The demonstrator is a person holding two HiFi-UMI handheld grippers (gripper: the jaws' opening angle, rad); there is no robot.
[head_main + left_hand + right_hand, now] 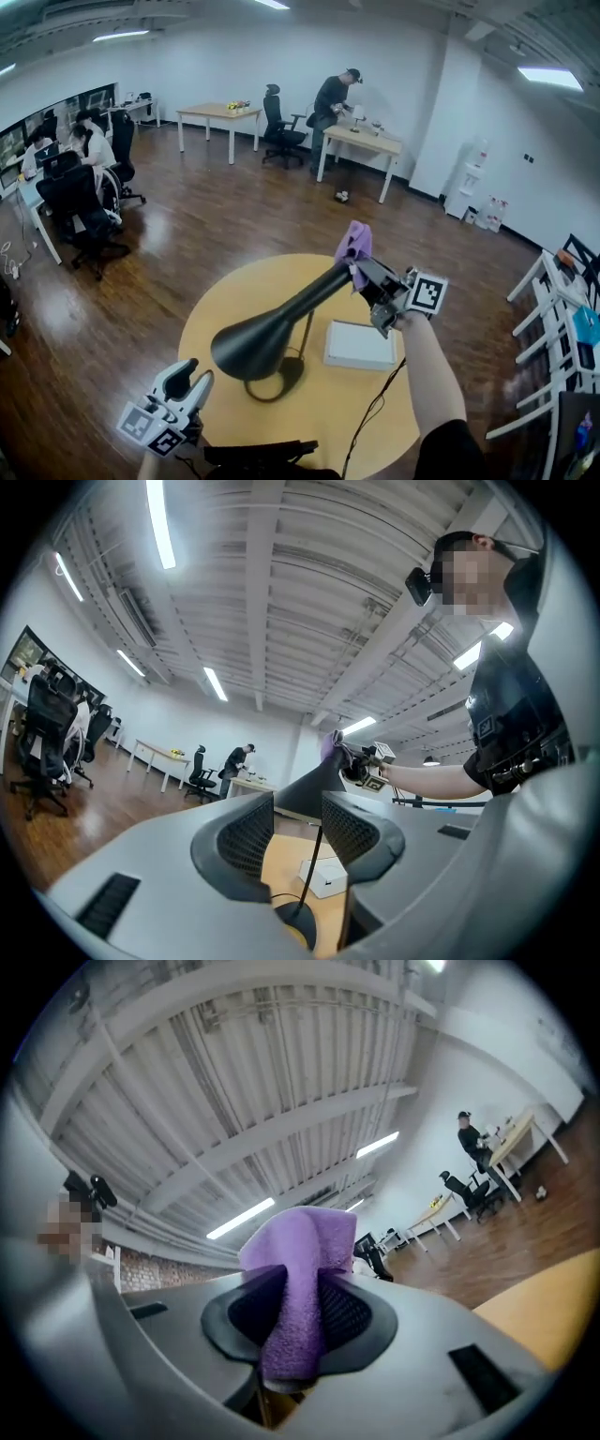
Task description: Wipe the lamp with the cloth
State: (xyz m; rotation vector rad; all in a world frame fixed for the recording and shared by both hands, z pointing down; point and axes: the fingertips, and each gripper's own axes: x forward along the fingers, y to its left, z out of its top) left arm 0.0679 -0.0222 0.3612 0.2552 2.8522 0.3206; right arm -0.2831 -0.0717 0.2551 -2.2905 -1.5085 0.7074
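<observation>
My right tongs (364,274) gripped the purple cloth (354,244) at the narrow end of the black lamp (267,337); my left tongs (190,377) stood open, empty.

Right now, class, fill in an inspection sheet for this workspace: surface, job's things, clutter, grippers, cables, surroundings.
Surface: round wooden table.
Job's things: black lamp standing on its base; purple cloth at the lamp's narrow end.
Clutter: white box beside the lamp's base.
Grippers: right gripper shut on the cloth; left gripper open, empty, near the table's edge.
Cables: black cable running off the near edge.
Surroundings: wooden floor, office chair, person standing at a far desk.
</observation>
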